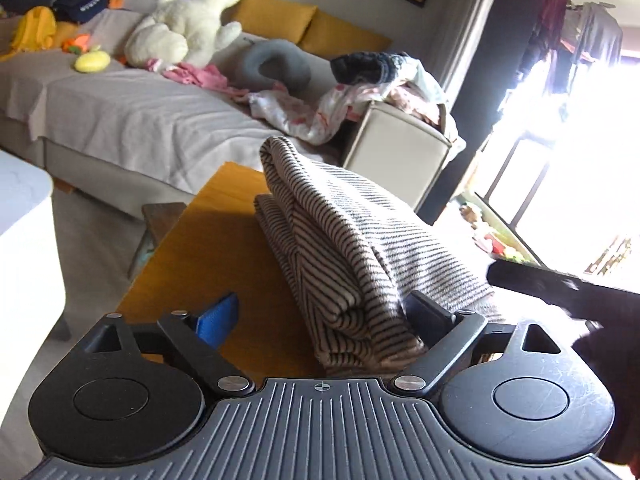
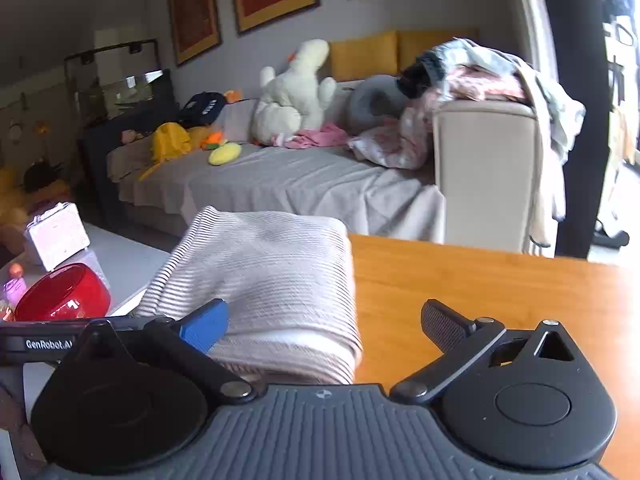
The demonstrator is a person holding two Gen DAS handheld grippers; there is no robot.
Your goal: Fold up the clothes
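Note:
A folded black-and-white striped garment [image 1: 352,256] lies in a thick bundle on the orange wooden table [image 1: 192,256]. My left gripper [image 1: 324,316] stands open around the bundle's near end: the blue pad [image 1: 218,320] is clear of the cloth, and the other finger sits against its right side. In the right wrist view the same garment [image 2: 272,280] lies between the wide-open fingers of my right gripper [image 2: 324,326]. There the blue pad [image 2: 204,326] is at the cloth's left edge and the black pad [image 2: 444,324] is well apart over the bare table [image 2: 480,288].
A sofa under a grey cover [image 2: 280,184] holds a white plush toy [image 2: 296,88], a yellow toy and pink clothes. More laundry is heaped on the beige armrest [image 2: 484,168]. A red bowl [image 2: 64,292] and a white box sit on a white surface at the left.

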